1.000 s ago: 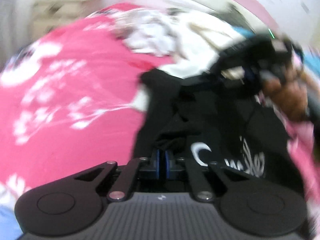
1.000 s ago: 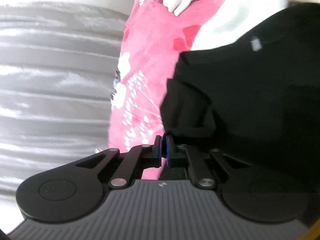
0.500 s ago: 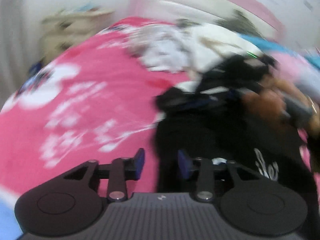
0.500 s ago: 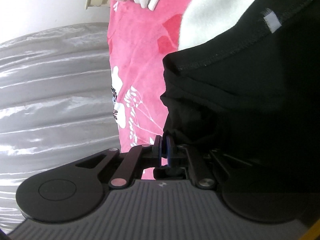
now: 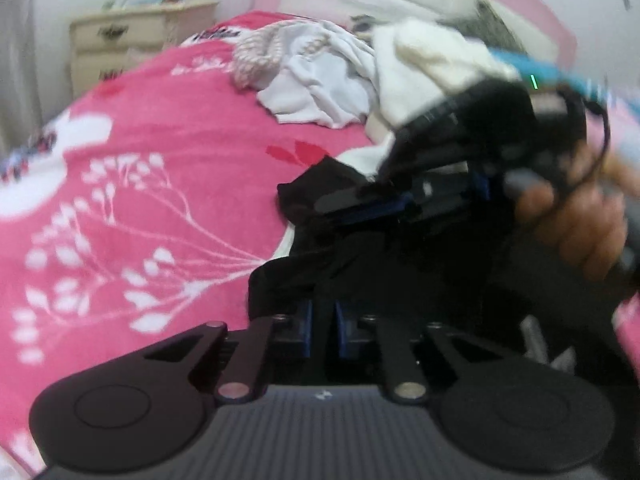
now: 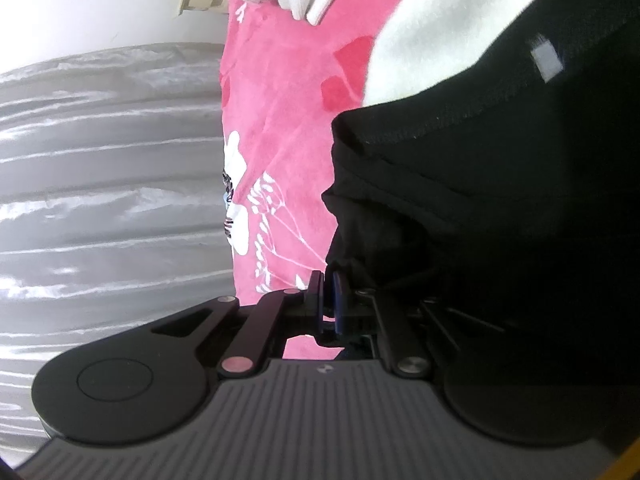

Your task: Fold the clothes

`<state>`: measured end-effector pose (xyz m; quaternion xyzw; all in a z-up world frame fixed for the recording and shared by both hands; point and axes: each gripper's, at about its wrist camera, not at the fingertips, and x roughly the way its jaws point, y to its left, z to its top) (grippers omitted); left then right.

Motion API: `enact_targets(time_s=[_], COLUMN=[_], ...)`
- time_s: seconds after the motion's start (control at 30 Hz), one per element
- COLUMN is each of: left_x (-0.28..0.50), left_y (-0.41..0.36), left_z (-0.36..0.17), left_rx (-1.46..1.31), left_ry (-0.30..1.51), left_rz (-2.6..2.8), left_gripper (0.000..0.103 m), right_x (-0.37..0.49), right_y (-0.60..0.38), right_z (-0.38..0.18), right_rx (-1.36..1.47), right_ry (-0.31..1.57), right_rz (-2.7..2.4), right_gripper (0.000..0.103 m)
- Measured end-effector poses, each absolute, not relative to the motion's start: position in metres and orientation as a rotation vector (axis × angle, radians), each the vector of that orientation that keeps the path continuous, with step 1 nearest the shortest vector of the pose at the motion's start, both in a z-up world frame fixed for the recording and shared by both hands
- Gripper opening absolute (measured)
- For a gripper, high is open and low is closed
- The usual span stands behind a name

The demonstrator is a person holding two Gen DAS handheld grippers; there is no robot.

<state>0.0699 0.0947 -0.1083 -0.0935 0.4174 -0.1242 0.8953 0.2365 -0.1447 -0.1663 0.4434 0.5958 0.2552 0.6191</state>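
- My left gripper [image 5: 322,330] has just been closing; its jaws now pinch the near edge of the black shirt [image 5: 400,272], ready for a fold.
- My right gripper [image 6: 327,300] is clamped on another edge, keeping the cloth taut.
- The shirt lies on the pink bedspread [image 5: 160,184]; unfolded clothes [image 5: 320,80] wait beyond.

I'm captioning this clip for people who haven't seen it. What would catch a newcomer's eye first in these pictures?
The bright pink bedspread with white flower prints fills the left of the left wrist view. A black garment lies crumpled on it at centre right, between both tools: the left tool has just been closing on its near edge, and the right tool pinches a fold. Behind, a heap of white clothes sits near the headboard.
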Motion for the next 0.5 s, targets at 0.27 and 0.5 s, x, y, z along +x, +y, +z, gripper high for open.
enact_targets(time_s=[0.27, 0.5], left_x=[0.075, 0.056], left_y=[0.142, 0.172], left_z=[-0.113, -0.094], left_rx=[-0.511, -0.546], left_ry=[0.873, 0.766], left_rz=[-0.235, -0.102], left_gripper=[0.008, 0.004], right_x=[0.240, 0.245], right_y=[-0.137, -0.135], right_z=[-0.150, -0.136], right_rx=[0.954, 0.885], right_ry=[1.334, 1.301], right_rz=[0.611, 0.614], right_gripper=[0.004, 0.004])
